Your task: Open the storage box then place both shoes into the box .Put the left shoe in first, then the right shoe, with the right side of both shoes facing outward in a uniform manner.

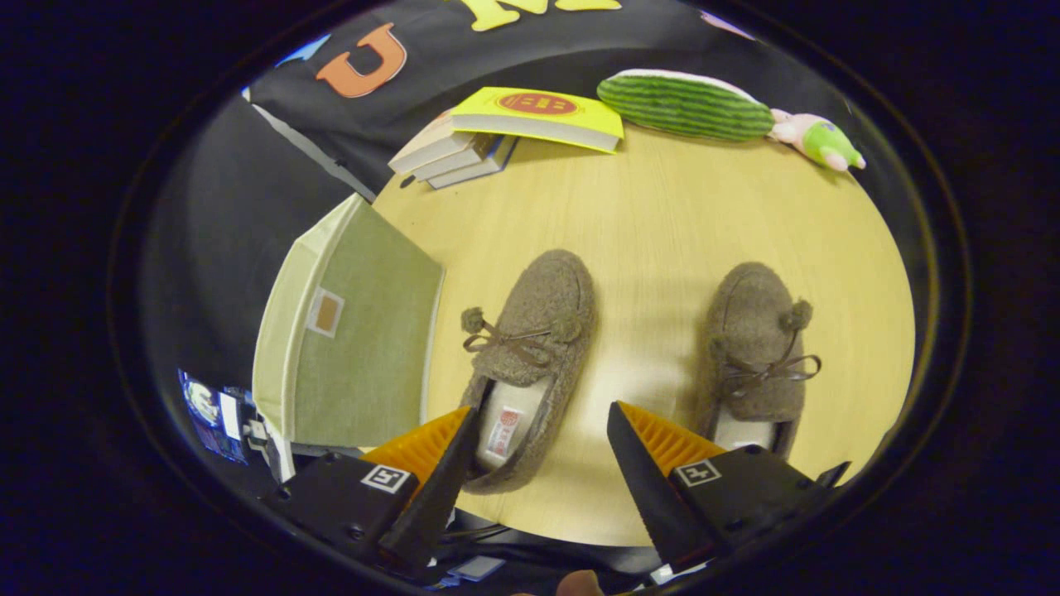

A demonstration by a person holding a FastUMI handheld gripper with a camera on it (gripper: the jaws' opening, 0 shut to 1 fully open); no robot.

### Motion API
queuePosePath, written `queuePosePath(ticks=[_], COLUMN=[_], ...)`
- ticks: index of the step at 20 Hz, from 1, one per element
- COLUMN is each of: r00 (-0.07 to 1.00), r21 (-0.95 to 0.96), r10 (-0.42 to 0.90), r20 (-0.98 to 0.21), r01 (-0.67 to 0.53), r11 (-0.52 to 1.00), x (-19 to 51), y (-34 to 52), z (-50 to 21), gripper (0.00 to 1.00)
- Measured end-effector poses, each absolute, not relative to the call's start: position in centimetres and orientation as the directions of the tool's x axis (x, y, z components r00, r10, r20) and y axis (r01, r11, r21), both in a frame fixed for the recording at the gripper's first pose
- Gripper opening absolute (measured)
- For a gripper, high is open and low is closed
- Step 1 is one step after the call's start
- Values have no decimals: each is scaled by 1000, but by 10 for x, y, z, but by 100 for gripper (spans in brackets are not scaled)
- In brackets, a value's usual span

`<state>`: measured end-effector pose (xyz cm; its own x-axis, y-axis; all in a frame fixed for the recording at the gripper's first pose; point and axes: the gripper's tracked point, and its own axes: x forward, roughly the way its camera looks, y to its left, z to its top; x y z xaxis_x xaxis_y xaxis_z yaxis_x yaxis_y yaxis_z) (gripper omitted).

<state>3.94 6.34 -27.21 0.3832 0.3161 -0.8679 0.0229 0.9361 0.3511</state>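
Observation:
Two brown fuzzy slipper shoes with pom-pom laces lie on a round wooden table (662, 215), toes pointing away from me. The left shoe (530, 364) has its heel between my fingers, closer to the left finger. The right shoe (758, 356) lies just beyond the right finger. A pale green fabric storage box (356, 331) with its lid closed stands at the table's left edge, beside the left shoe. My gripper (542, 422) hovers above the table's near edge, open, with nothing held.
A stack of books (464, 149) with a yellow one (538, 116) on top sits at the table's far side. A green striped plush (683, 103) and a small pink-and-green toy (820, 141) lie at the far right rim.

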Motion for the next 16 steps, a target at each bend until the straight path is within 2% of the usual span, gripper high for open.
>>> queuePosePath(ticks=[1,5,10,14,16], r00=[369,327,292,301,297], r21=[361,379,368,407,459], r10=[324,339,321,343,388], r20=[-871,-882,-901,-890,-872], r01=[33,64,125,186,225], r11=[932,923,921,894,859], x=[42,48,55,55,54], y=[65,74,75,72,77], z=[-278,-295,-311,-308,-303], gripper=[99,79,35,8,7])
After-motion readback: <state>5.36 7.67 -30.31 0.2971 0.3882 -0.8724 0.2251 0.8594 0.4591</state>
